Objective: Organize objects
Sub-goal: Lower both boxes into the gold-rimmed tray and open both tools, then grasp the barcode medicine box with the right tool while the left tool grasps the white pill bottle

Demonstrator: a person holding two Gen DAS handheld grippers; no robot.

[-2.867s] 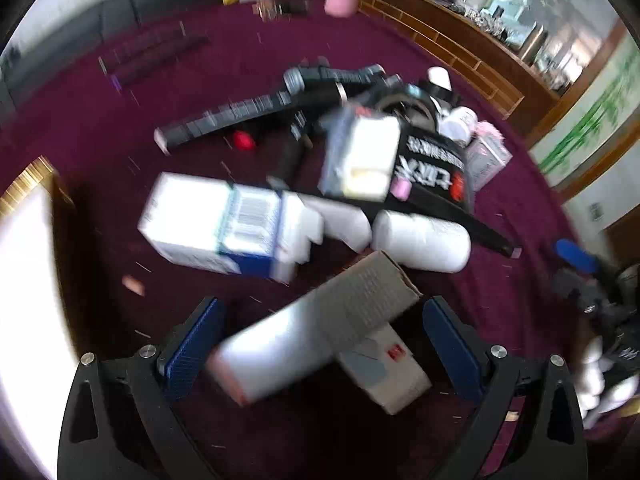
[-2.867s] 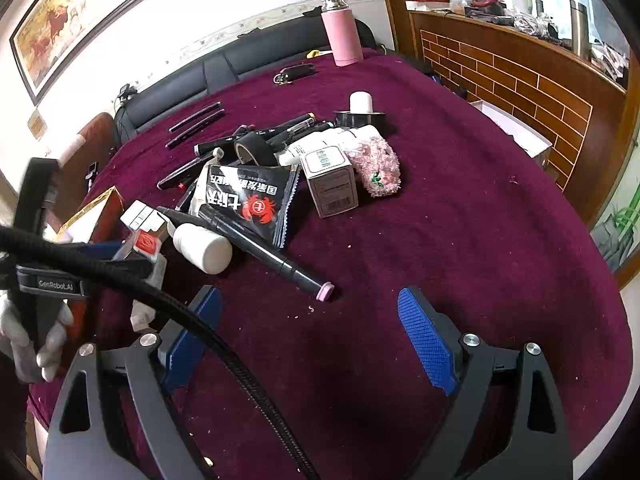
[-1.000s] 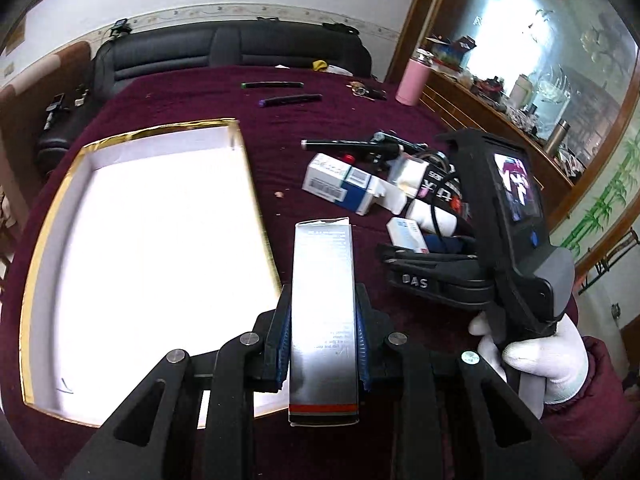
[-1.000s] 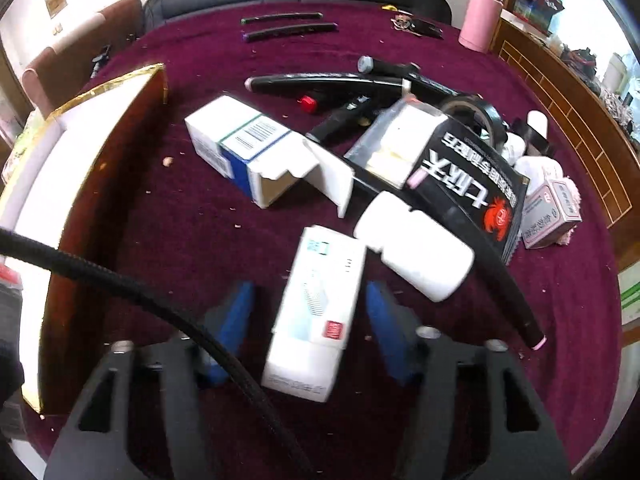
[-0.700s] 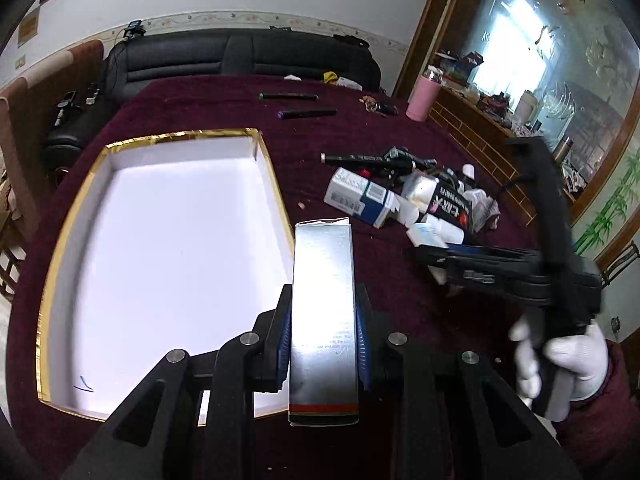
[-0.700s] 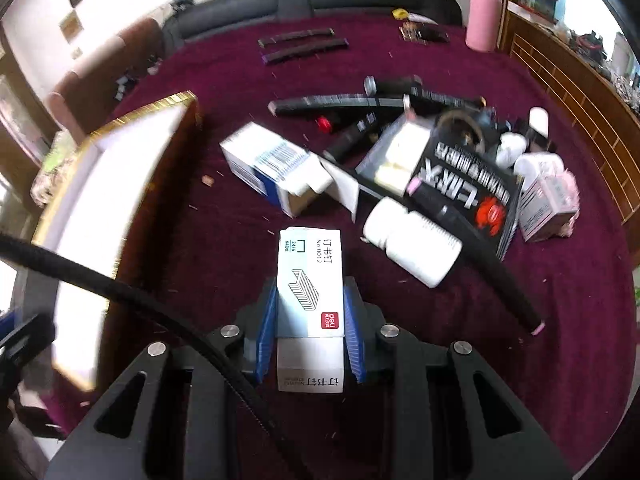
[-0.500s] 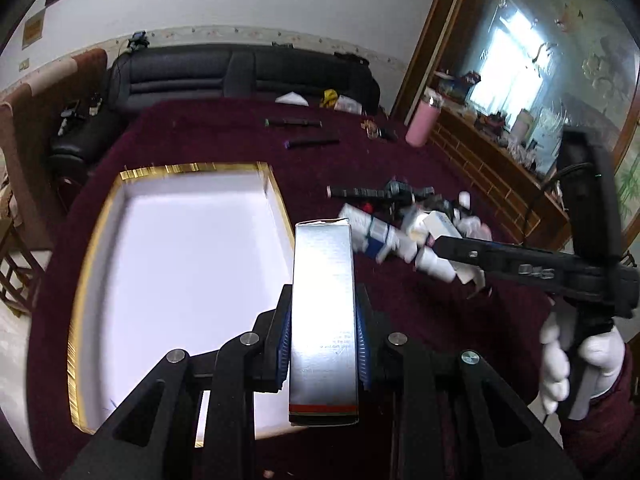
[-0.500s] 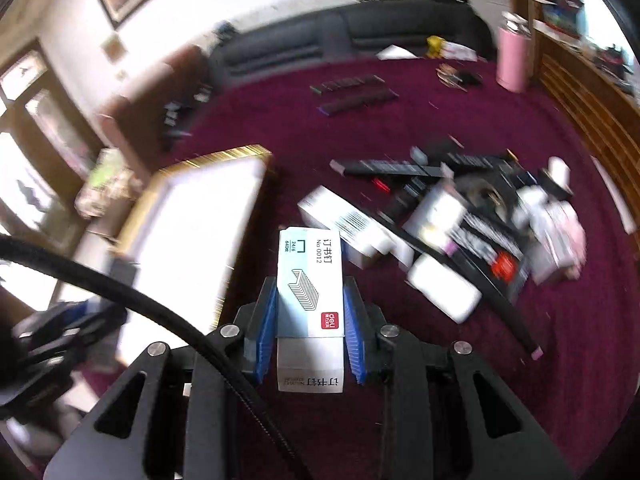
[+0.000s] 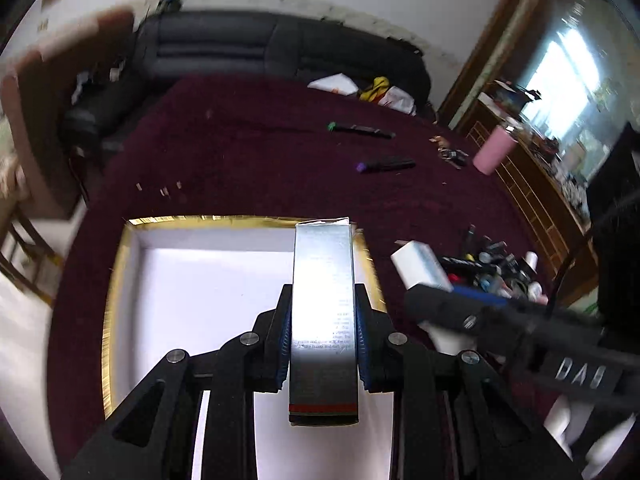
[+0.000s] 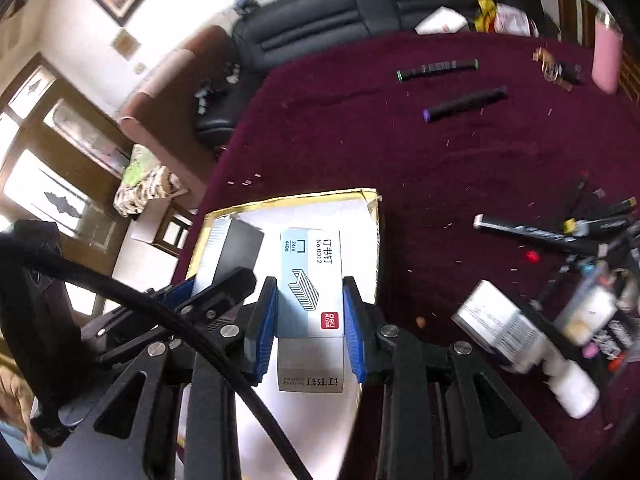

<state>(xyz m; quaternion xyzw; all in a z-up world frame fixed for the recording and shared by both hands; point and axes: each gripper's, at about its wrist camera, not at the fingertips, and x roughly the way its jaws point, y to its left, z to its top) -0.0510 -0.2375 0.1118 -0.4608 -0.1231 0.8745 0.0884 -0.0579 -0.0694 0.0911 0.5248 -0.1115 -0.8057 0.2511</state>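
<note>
Gripping glossy silver carton (image 9: 323, 312).

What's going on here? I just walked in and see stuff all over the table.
A person is tidying with two claws. The left claw grips a silver box, the right claw a staple box. Both hang over the empty white tray. The clutter remains on the cloth.
</note>
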